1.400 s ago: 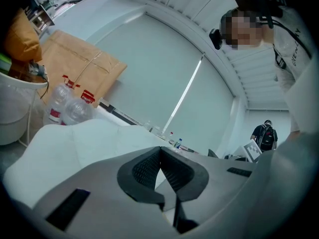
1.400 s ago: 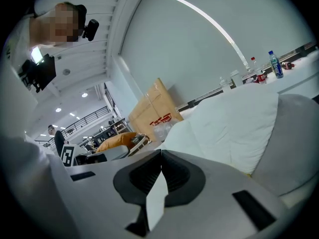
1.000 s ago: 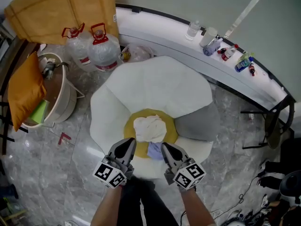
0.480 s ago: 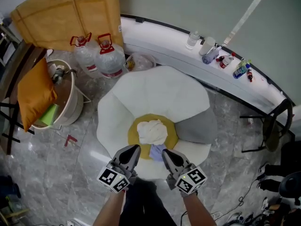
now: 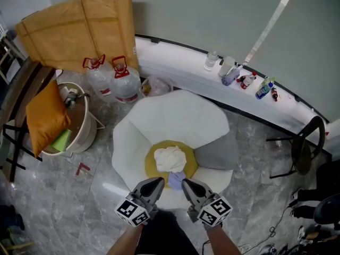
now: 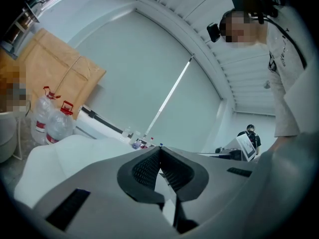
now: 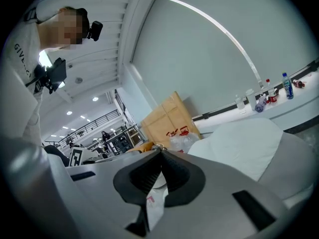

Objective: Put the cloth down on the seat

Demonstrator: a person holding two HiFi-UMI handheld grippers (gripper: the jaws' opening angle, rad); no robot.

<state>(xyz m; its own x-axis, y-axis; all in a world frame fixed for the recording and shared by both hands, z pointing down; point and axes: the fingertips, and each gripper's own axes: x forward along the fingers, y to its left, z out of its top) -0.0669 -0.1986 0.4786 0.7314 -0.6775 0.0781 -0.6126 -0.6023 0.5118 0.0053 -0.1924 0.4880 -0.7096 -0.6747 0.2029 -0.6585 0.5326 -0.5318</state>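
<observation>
**On the seat, the cloth is already down**

Nearest you, the left gripper [image 5: 155,185] and right gripper [image 5: 189,186] hang side by side, each with its fingers pressed together on nothing. Just beyond them, the white cloth [image 5: 170,159] lies bunched on the yellow seat [image 5: 151,164], with a lilac rag [image 5: 176,179] at its near edge. The placing looks done, so your next move is simply to stay clear.

Seat [image 5: 151,164] open from front; backrest [image 5: 175,113], grey cushion [image 5: 218,152] hem sides.
</observation>
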